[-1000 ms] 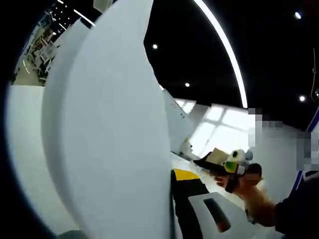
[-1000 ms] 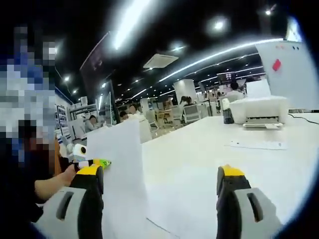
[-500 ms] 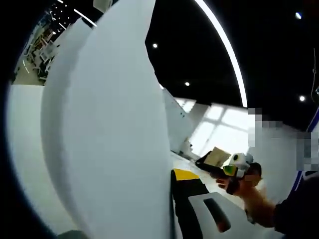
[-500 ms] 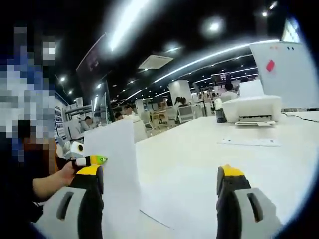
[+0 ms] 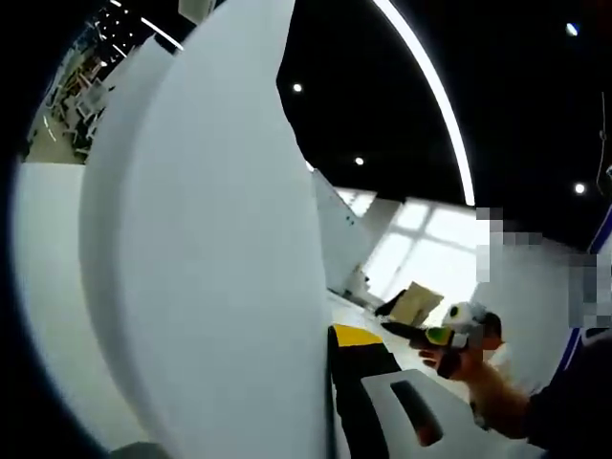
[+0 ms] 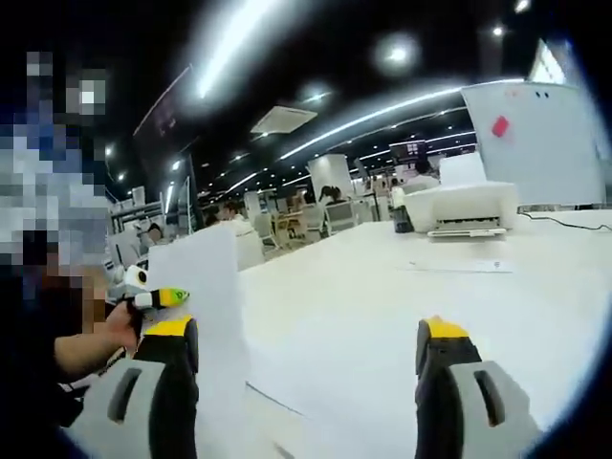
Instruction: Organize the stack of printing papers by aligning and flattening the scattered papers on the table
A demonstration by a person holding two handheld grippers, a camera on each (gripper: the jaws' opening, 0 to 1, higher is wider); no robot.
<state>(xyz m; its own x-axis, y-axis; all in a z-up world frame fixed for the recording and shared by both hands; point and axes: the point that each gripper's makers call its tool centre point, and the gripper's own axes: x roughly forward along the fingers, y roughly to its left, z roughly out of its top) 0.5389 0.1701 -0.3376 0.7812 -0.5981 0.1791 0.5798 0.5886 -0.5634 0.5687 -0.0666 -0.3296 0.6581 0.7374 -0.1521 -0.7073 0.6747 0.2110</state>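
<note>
A thick stack of white printing paper [image 5: 210, 268] stands on edge close to the left gripper view's camera. My left gripper [image 5: 330, 337] is shut on it; one yellow-tipped jaw lies against the sheet and the other is hidden behind the paper. In the right gripper view the same stack [image 6: 206, 306] stands upright at the left, with the left gripper [image 6: 158, 298] at its edge in a hand. My right gripper [image 6: 306, 330] is open above the white table [image 6: 382, 316], nothing between its jaws, apart from the stack. It also shows, hand-held, as the right gripper [image 5: 449, 333].
A white printer [image 6: 459, 206] stands at the table's far right with a loose sheet [image 6: 459, 265] lying before it. A white panel with a red mark [image 6: 535, 143] rises behind. A flat sheet's edge [image 6: 277, 402] lies under my right gripper. People sit at desks far off.
The right gripper view has swung, so the stack and printer sit further left. In the left gripper view the right gripper has drifted slightly right and down. The stack stays held upright.
</note>
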